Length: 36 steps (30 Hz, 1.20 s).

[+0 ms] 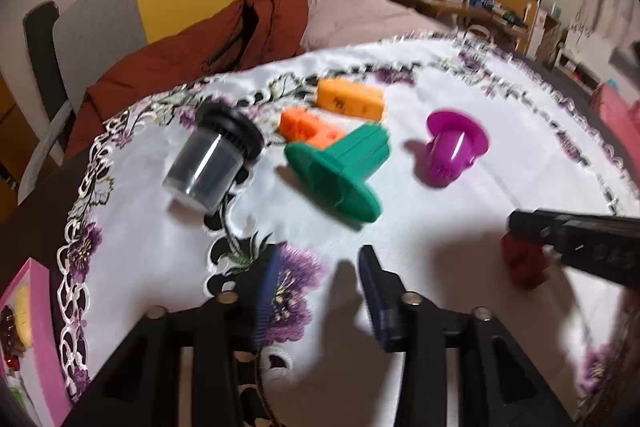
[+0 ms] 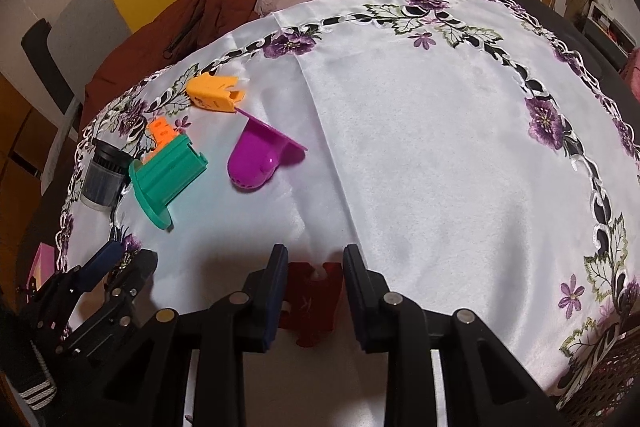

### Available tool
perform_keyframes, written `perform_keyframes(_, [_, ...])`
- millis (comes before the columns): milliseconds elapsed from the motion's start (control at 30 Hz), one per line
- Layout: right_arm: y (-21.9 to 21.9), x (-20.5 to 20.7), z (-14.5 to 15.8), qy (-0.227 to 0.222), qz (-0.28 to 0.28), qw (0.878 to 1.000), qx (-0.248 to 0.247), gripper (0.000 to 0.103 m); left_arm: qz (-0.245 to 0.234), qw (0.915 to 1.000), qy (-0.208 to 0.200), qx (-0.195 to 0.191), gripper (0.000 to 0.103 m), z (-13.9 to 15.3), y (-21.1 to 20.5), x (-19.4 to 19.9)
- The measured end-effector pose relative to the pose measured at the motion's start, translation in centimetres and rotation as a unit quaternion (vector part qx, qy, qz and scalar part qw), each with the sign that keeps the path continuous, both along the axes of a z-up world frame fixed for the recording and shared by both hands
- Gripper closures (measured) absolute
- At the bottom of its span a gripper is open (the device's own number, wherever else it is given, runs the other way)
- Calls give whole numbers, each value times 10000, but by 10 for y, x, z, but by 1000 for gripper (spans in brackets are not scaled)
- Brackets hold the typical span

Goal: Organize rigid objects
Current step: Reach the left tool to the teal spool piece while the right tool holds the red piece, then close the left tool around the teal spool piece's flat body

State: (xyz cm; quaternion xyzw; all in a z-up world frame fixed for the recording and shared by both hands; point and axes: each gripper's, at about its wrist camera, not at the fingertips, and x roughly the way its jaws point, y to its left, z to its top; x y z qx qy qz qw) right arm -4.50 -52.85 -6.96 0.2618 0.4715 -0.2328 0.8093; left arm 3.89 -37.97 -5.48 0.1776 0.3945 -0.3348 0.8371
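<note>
My left hand-held gripper (image 1: 320, 287) hangs over the white embroidered cloth (image 1: 420, 99) on the worktop, jaws parted with nothing between them. Ahead lie a dark cylinder with a black cap (image 1: 214, 159), a green flanged piece (image 1: 340, 167), two orange blocks (image 1: 350, 101) and a purple flanged piece (image 1: 454, 147). At right, my right hand-held gripper (image 1: 532, 247) reaches a red piece (image 1: 522, 263). A pink box (image 1: 44, 339) sits at the lower left.
</note>
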Motion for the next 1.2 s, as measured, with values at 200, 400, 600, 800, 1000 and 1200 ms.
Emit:
perform_keyframes(200, [2, 0, 0, 88, 25, 9999, -101, 70, -110, 9992, -394, 32, 30, 19, -20, -1])
perform_keyframes(400, [-2, -4, -4, 114, -86, 9999, 58, 60, -246, 9958, -799, 370, 24, 25, -48, 7])
perform_keyframes(600, [8, 1, -6, 245, 116, 9996, -45, 59, -377, 9921, -975, 701, 24, 20, -63, 17])
perform_keyframes(800, [16, 6, -10, 483, 316, 9980, -242, 59, -444, 9895, -1019, 929, 24, 9, -72, 24])
perform_keyframes(1000, [18, 8, -10, 541, 377, 9973, -326, 60, -681, 9858, -1025, 1145, 46, -5, -78, 23])
perform_keyframes(1200, [18, 8, -9, 451, 409, 9977, -290, 73, -759, 9822, -1218, 1214, 47, -8, -78, 17])
